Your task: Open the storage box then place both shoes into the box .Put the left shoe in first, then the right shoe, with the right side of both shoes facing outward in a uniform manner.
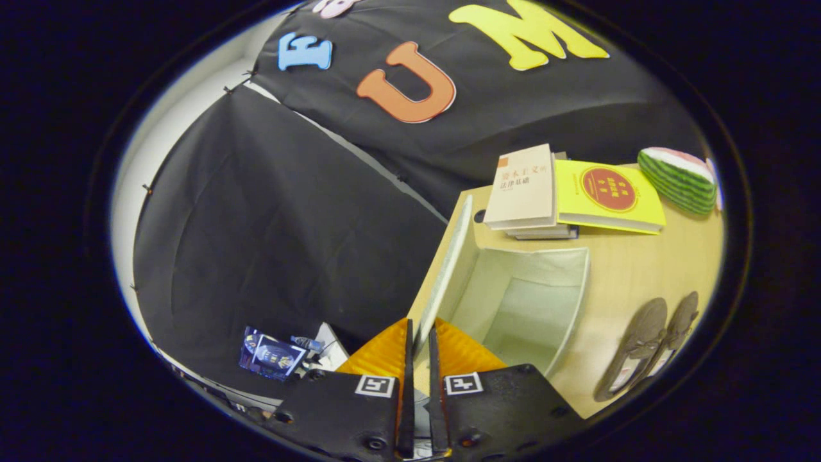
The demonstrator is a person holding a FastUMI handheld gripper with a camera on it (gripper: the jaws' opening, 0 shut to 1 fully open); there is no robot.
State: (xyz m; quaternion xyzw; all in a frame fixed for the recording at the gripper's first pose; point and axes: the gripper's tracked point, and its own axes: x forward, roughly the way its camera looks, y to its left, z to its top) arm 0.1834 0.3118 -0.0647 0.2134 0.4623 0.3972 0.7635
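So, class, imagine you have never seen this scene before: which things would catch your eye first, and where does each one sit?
First, the open pale fabric storage box on the light wooden table, its flat lid raised on edge and pinched between the gripper's fingers. Next, the bright yellow book with a red disc beyond the box, beside a green striped watermelon-slice toy. Lastly, the pair of dark slip-on shoes beside the box.

Box (513, 301) mouth open, lid (444, 276) aside

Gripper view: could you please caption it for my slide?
Hand-held gripper pinching the lid of the opened storage box.
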